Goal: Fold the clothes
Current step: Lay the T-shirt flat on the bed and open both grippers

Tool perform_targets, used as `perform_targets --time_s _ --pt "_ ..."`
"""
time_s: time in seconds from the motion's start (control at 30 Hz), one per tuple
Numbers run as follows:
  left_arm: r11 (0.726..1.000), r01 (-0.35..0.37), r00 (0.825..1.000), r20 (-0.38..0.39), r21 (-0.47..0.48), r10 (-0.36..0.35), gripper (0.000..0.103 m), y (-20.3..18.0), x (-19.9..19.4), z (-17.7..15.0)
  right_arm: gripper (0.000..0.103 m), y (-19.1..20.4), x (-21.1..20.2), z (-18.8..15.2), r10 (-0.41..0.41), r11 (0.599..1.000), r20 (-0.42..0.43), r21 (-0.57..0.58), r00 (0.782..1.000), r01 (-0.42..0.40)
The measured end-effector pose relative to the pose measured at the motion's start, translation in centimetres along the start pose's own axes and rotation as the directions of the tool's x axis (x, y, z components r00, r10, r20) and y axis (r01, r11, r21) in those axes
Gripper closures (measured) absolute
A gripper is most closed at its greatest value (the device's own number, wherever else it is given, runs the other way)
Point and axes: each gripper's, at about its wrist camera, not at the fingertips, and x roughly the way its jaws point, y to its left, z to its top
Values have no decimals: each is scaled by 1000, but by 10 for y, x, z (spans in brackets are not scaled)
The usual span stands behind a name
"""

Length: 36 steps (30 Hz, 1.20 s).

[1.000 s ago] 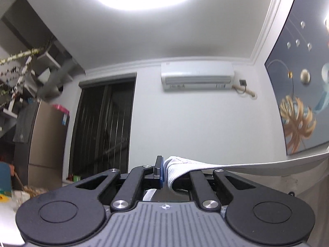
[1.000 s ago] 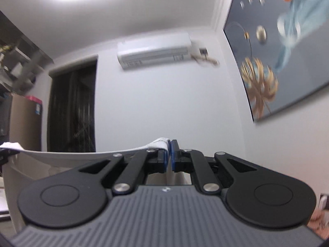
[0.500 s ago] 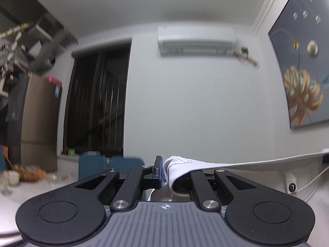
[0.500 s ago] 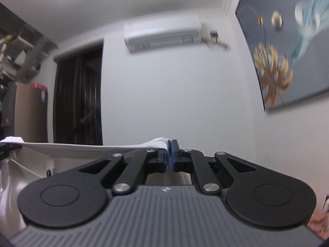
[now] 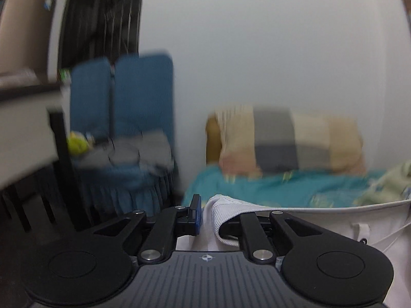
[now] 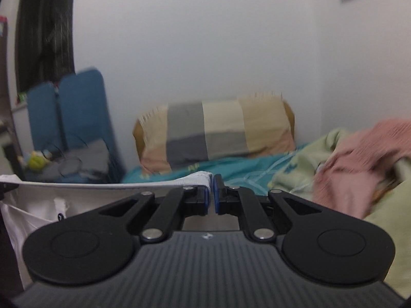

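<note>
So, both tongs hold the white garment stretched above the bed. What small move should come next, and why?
Probably lower both tongs together toward the teal bed sheet to lay the white garment flat. The left tongs and right tongs each pinch a ribbed corner, the edge between them is taut, and the cloth hangs free below.

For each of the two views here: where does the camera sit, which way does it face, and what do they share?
Left wrist: sits behind the left gripper, facing the bed and blue chair; its black fingers clamp the white garment.
Right wrist: sits behind the right gripper, facing the bed and pink cloth; its fingers pinch the garment's other end.
Shared: the garment stretched between them, striped pillow, chair.
</note>
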Motion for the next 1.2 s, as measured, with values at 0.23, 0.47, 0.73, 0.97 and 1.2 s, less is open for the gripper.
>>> perform_targets --time_s 0.23,0.47,0.73,0.97,1.2 --pt "999 21 972 -232 -24 -26 87 -2 131 -83 95 -27 154 -105 22 999 -257 39 966 -13" --pt "998 55 940 -339 28 -42 30 9 149 -81 25 -41 151 -102 200 972 -373 193 906 -135" --pt "992 127 940 -318 -2 -121 2 35 35 -41 0 -31 72 -67 241 964 -343 192 908 -184" --pt "985 173 954 -242 -27 -174 2 42 -137 -37 1 -41 -80 -60 258 958 -261 194 930 -212" --pt "976 218 964 -158 18 -212 2 30 -303 -67 4 -55 -231 -89 254 956 -155 190 955 -224"
